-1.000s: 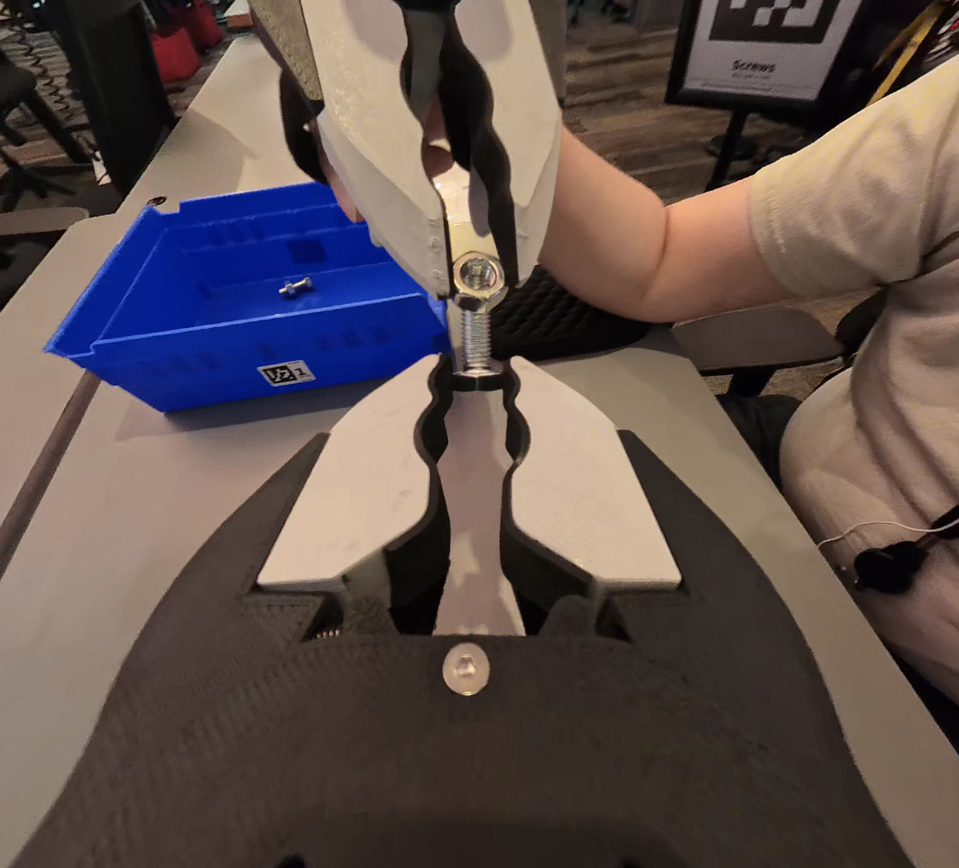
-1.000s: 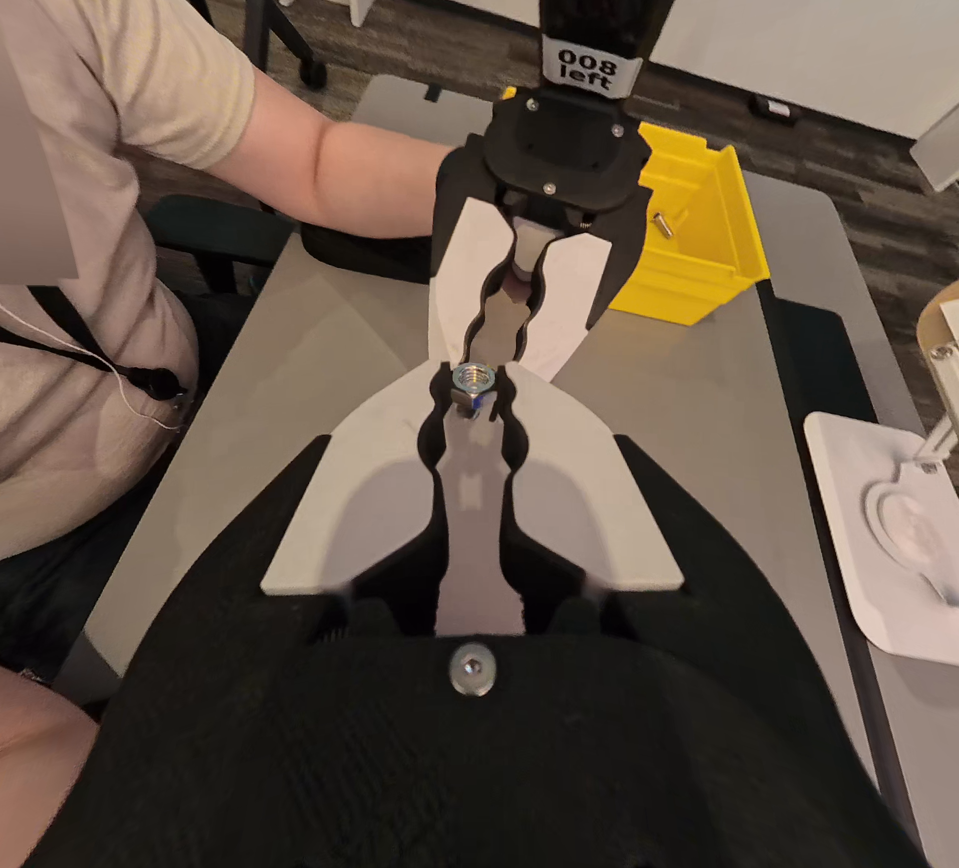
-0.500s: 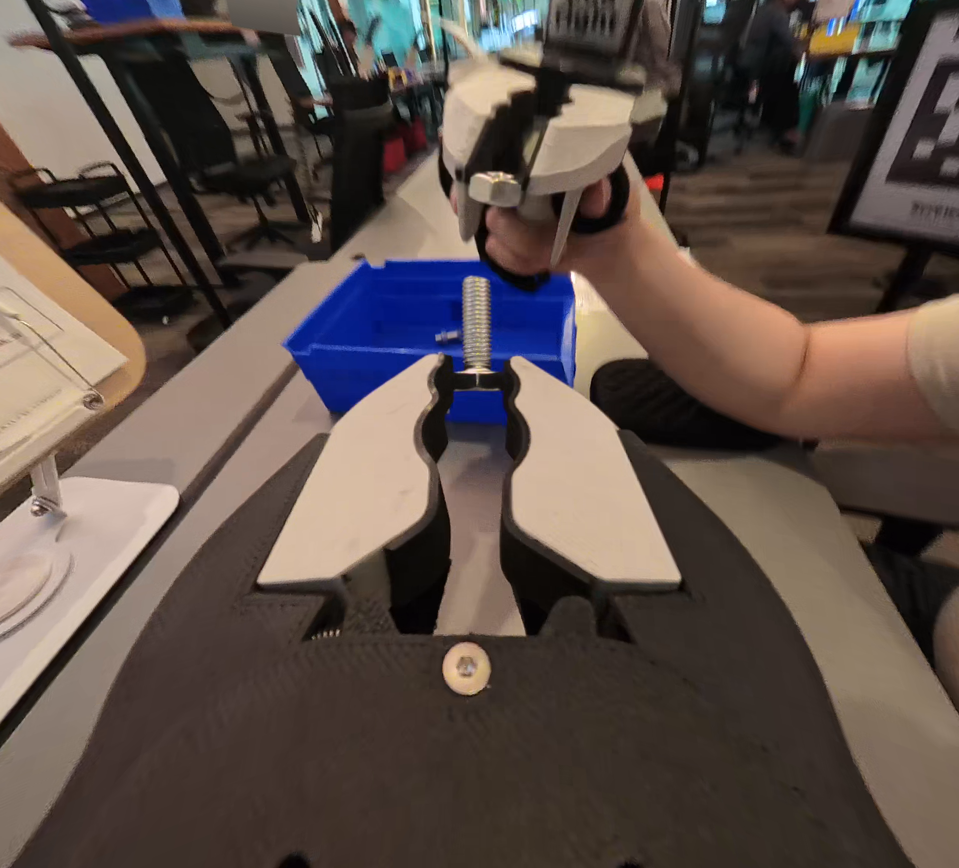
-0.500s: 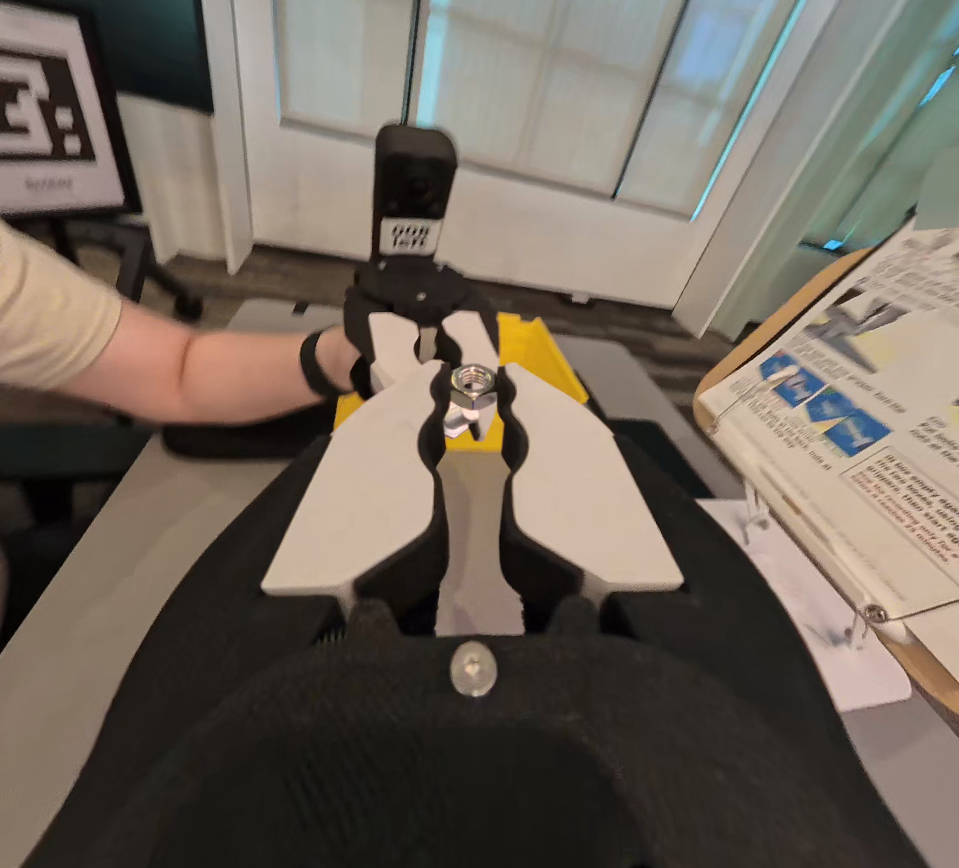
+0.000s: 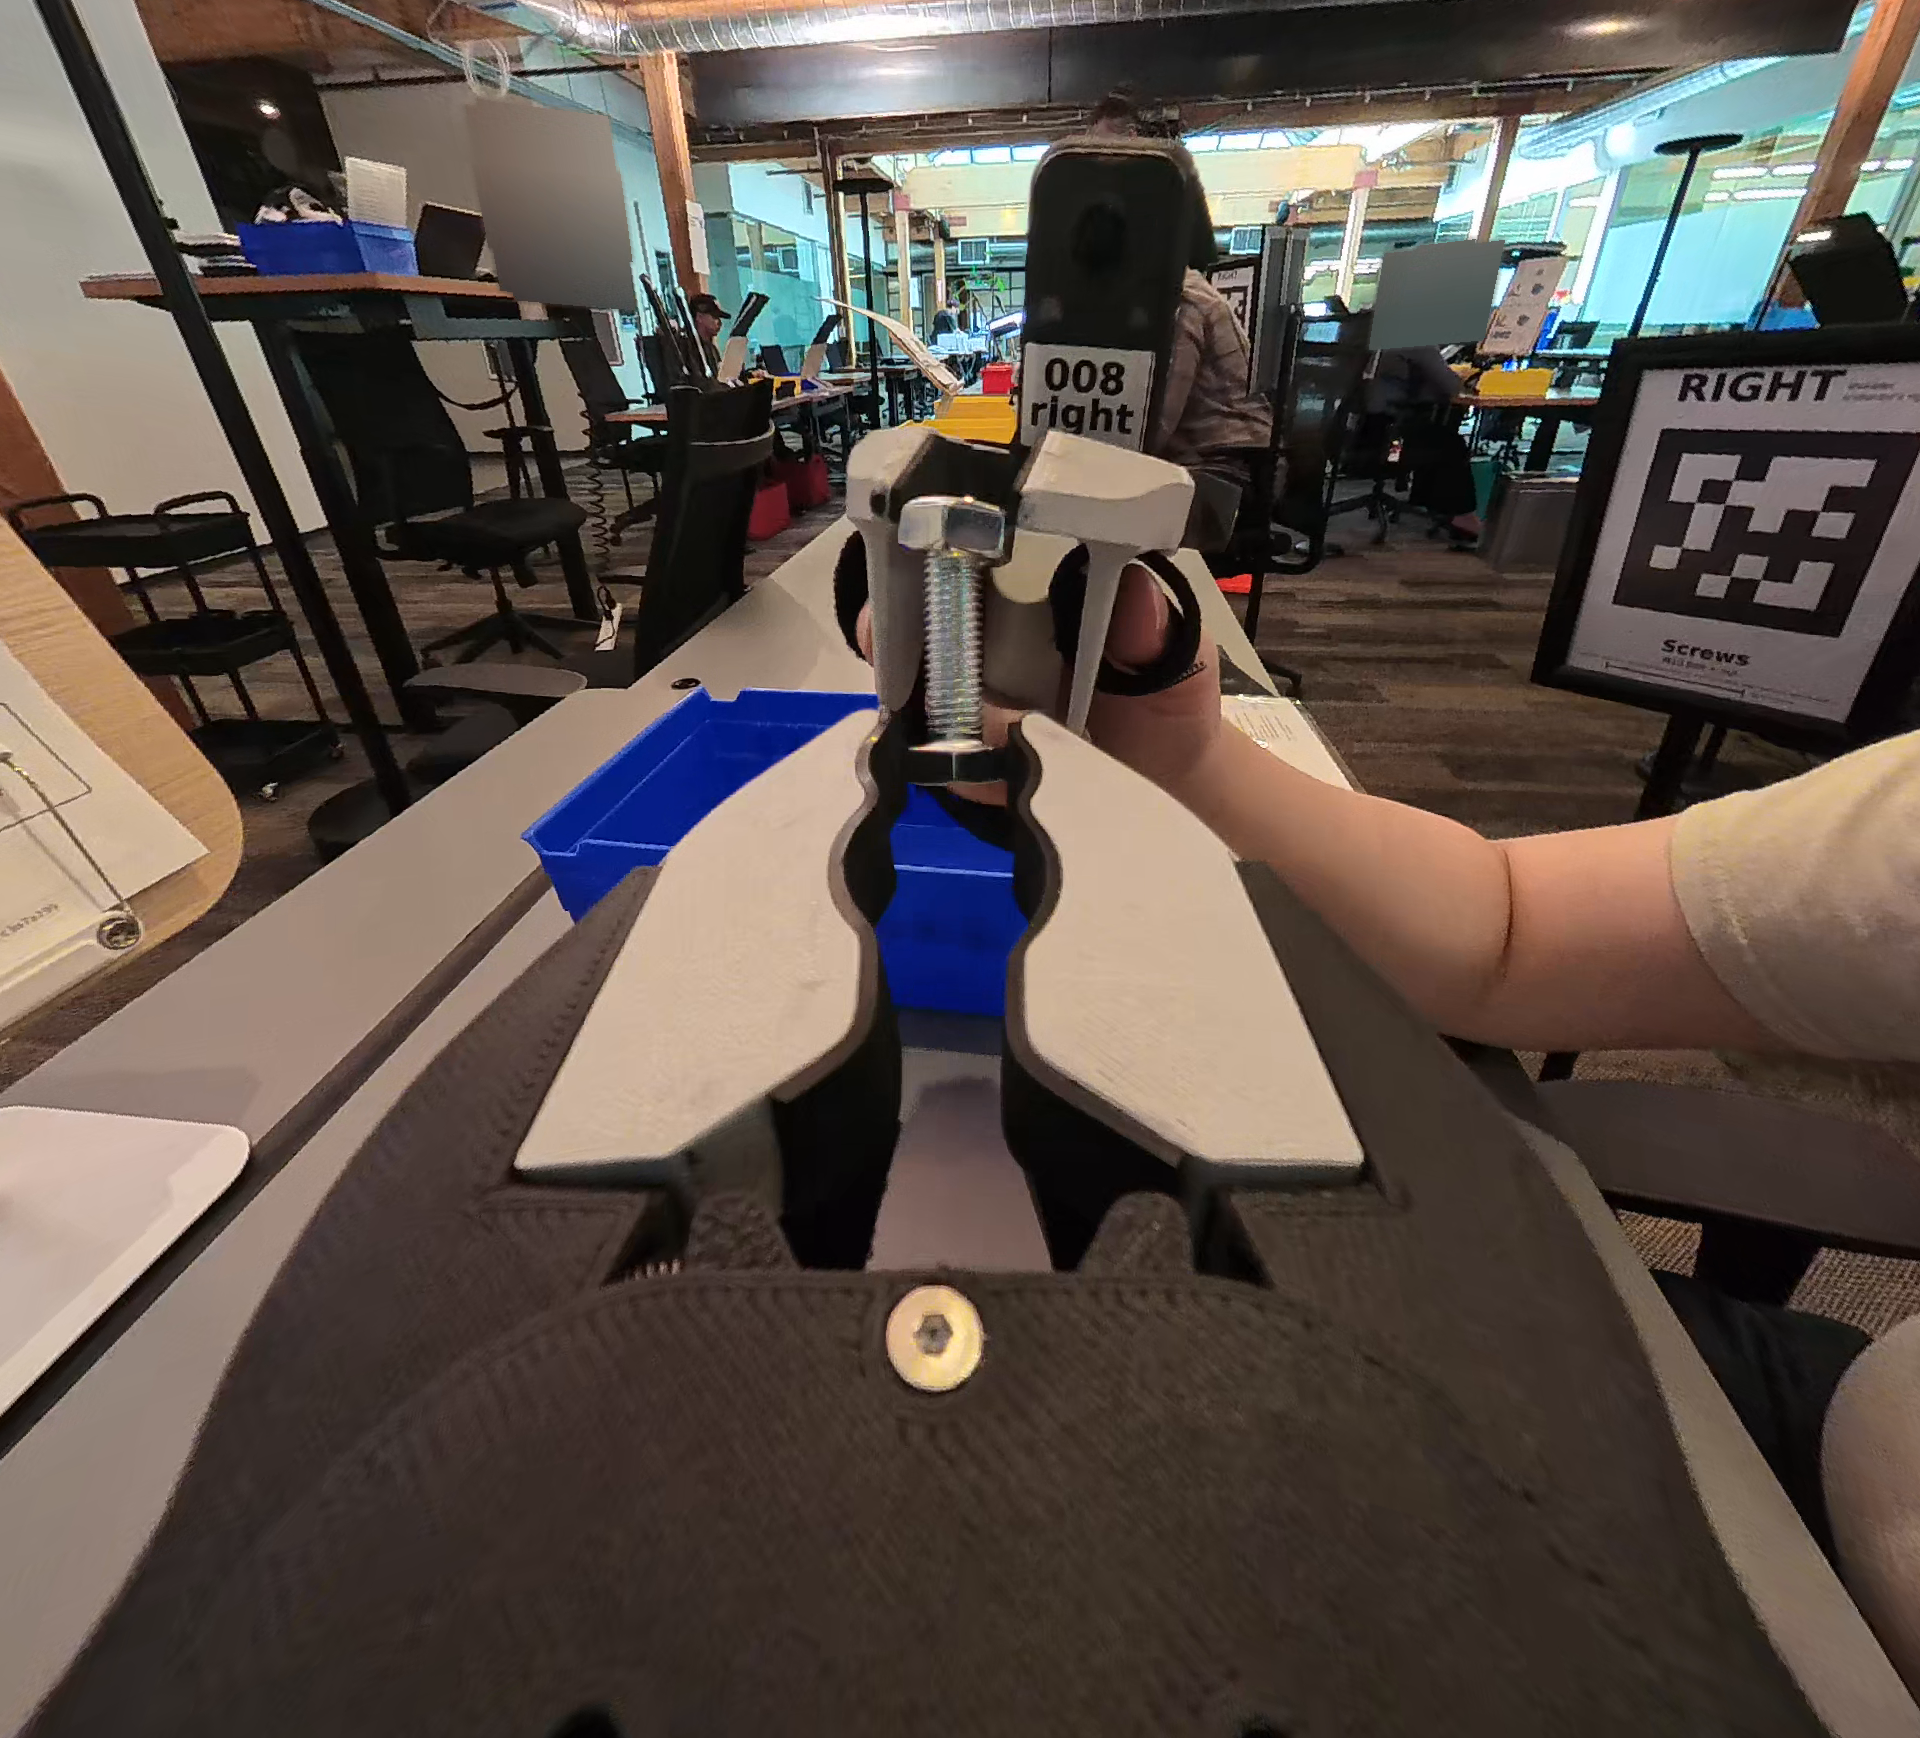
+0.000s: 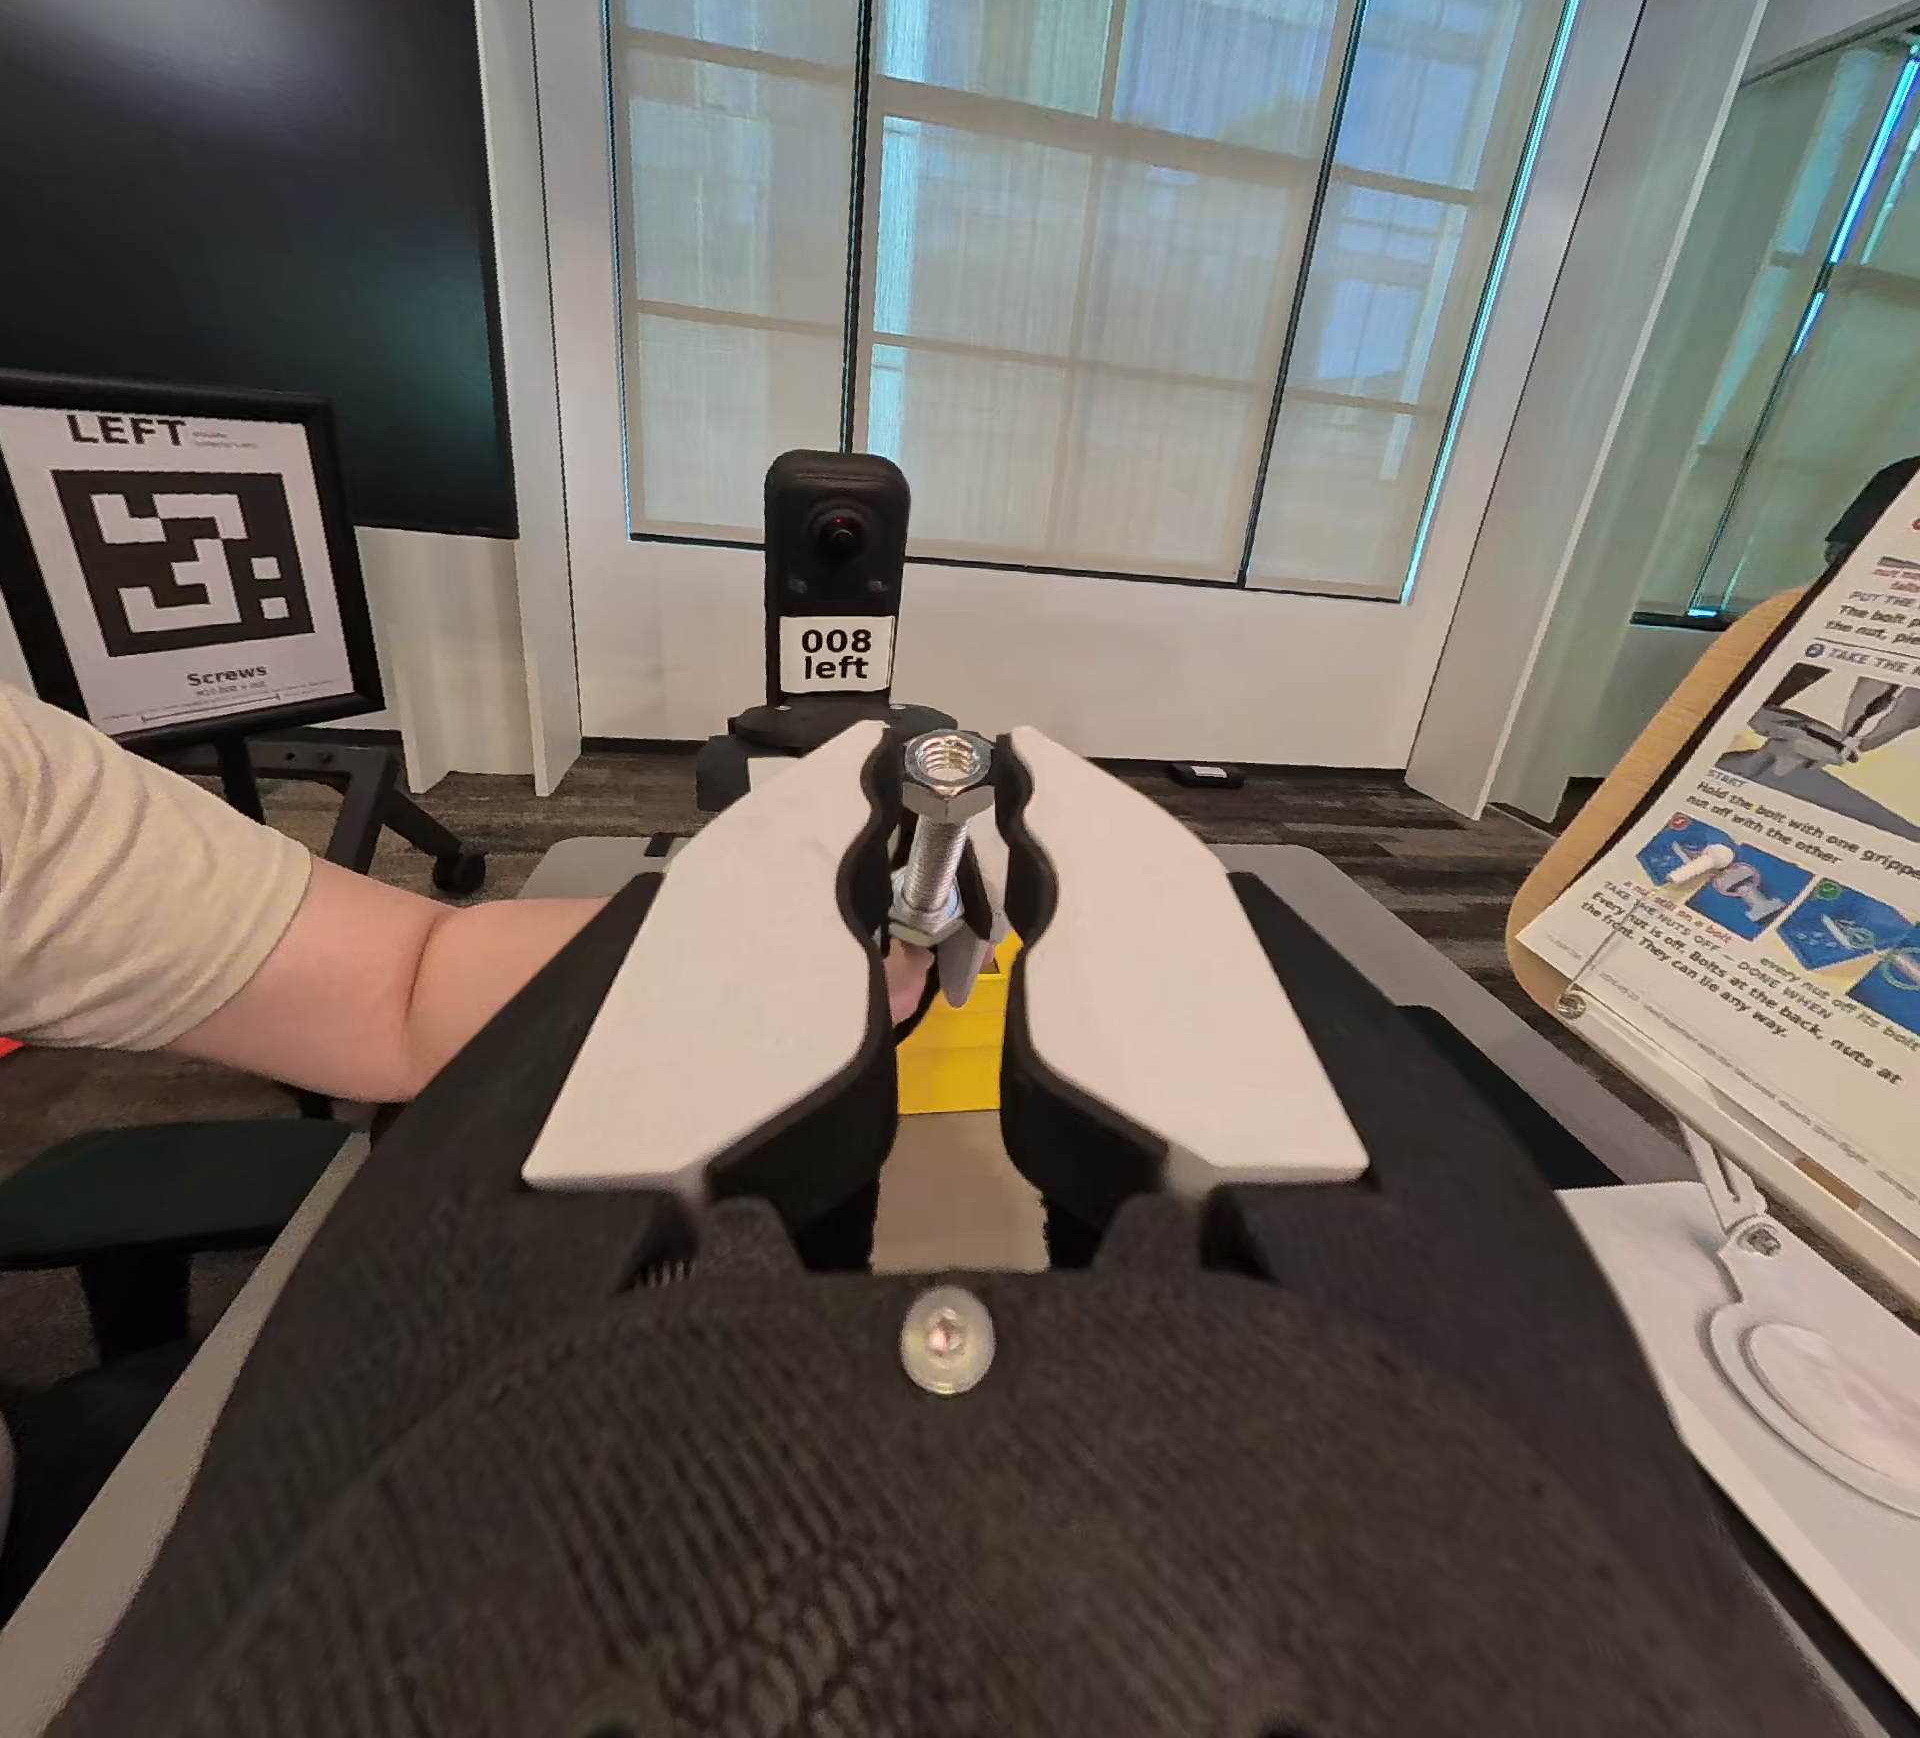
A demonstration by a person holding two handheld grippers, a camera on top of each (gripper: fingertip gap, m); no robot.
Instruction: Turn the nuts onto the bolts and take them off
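My left gripper [image 5: 948, 748] is shut on the hex head of a silver bolt [image 5: 954, 639], which stands upright above its tips. My right gripper [image 6: 943, 753] is shut on a silver nut [image 6: 943, 769] that sits on the bolt's threaded end. In the left wrist view the nut [image 5: 951, 530] is at the top of the shaft, with the right gripper facing the camera behind it. In the right wrist view the bolt [image 6: 930, 867] runs down from the nut to its head, and the left gripper is mostly hidden behind my fingers. Both are held above the grey table [image 5: 312, 961].
A blue bin [image 5: 675, 805] stands on the table behind the left gripper. A yellow bin [image 6: 951, 1044] shows between the right fingers. An instruction sheet on a stand [image 6: 1766, 857] with a white base [image 6: 1766, 1376] is at the right. Framed marker signs [image 5: 1756, 535] stand beside the table. My two grippers' fingertips are within a few centimetres of each other.
Both grippers have tilted up from the table. Half a second ago the nut and bolt were apart; now the nut sits on the bolt's end again.
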